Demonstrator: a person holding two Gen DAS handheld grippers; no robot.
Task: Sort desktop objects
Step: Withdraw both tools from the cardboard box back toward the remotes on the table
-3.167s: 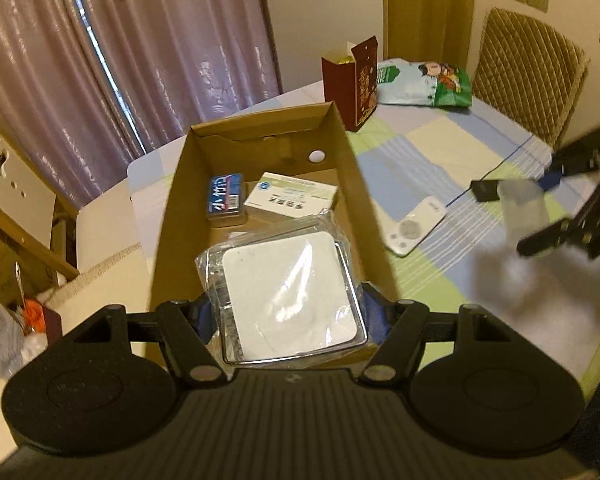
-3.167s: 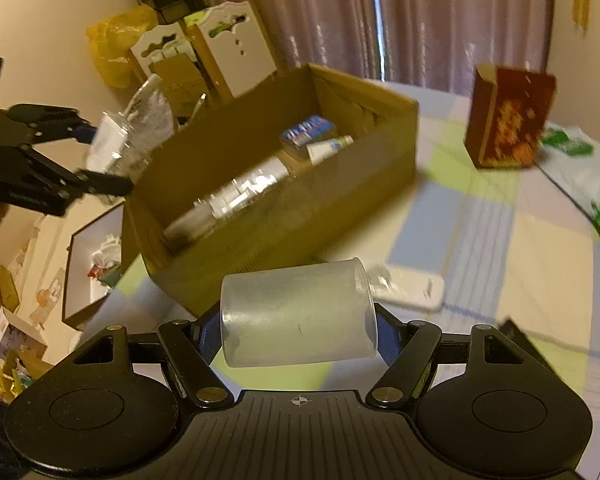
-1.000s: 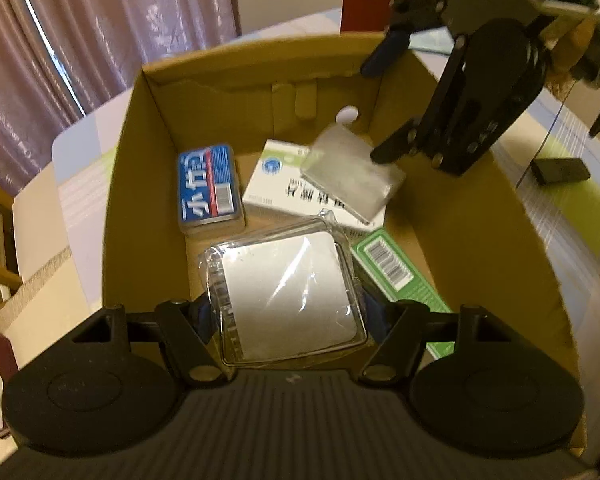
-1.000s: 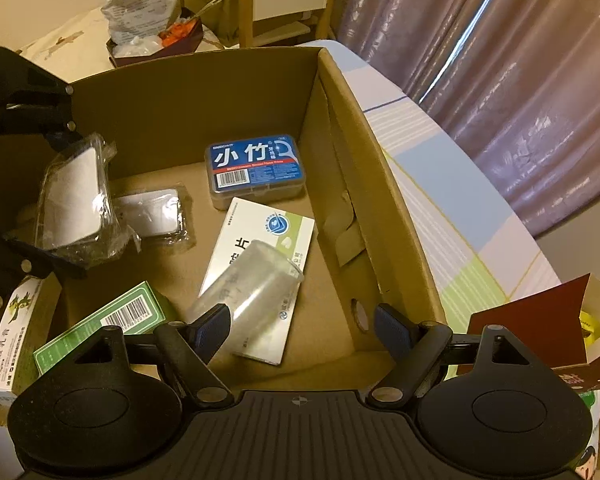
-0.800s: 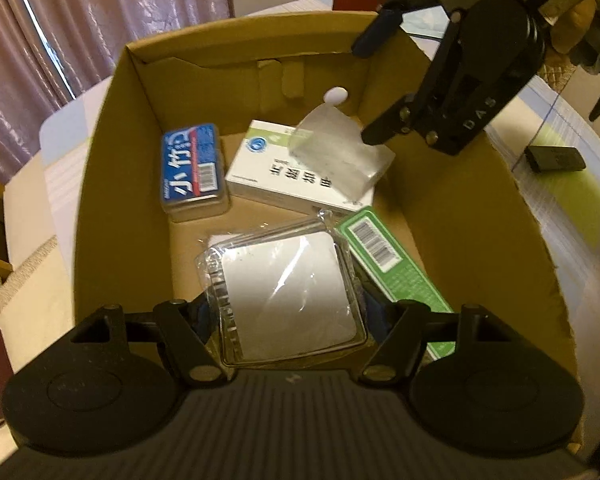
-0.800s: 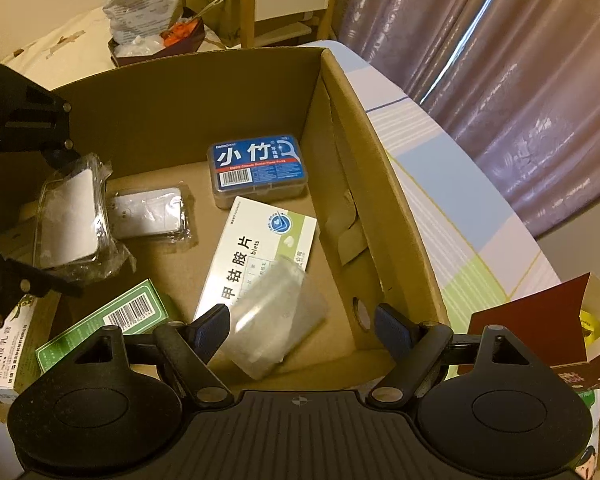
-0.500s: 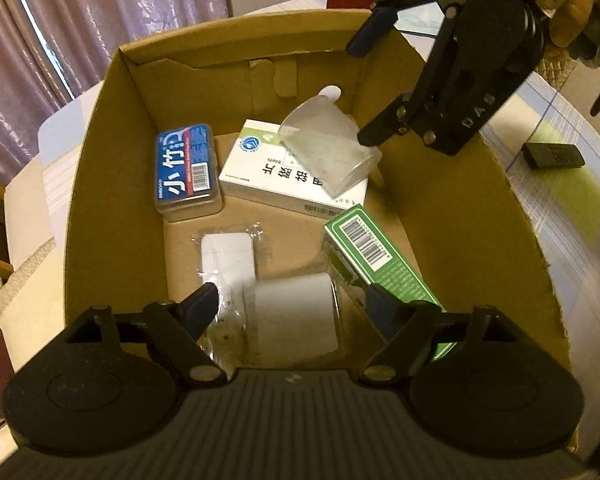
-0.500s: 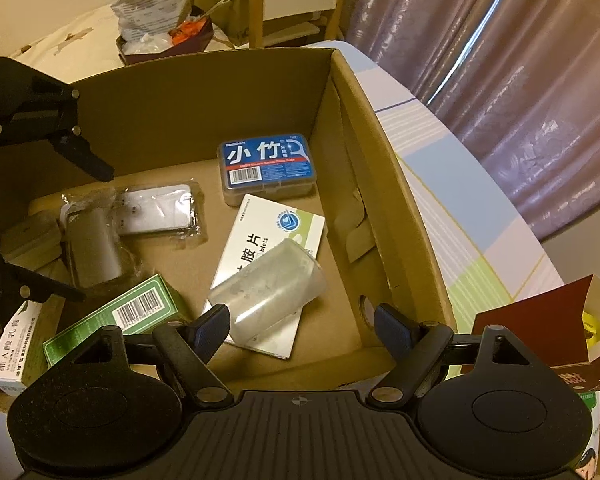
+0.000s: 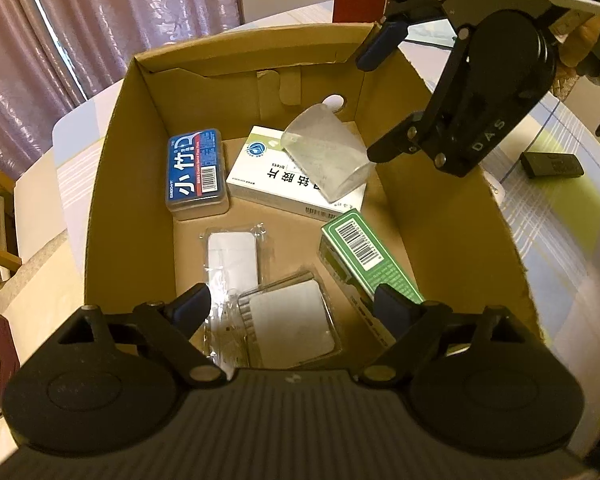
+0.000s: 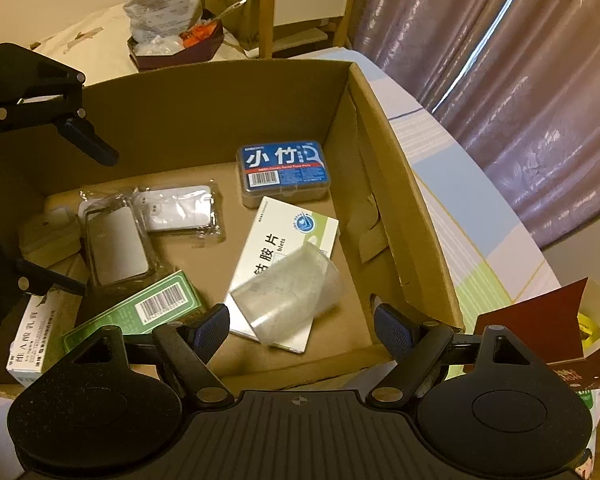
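Both the left gripper (image 9: 288, 306) and right gripper (image 10: 302, 326) hang spread and empty over the brown cardboard box (image 9: 108, 184), where the clear plastic cup (image 9: 326, 158) and wrapped white square pad (image 9: 288, 322) already lie, while a black rectangular remote (image 9: 550, 165) on the far-right tablecloth seems left to sort.

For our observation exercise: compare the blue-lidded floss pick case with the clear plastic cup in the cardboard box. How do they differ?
The blue-lidded floss pick case is opaque, with printed characters and a barcode; the clear plastic cup is translucent and unmarked. The case is flat and rectangular; the cup is round and tapered. The case sits flat on the floor of the cardboard box; the cup lies on its side across the white medicine carton. Neither is gripped.
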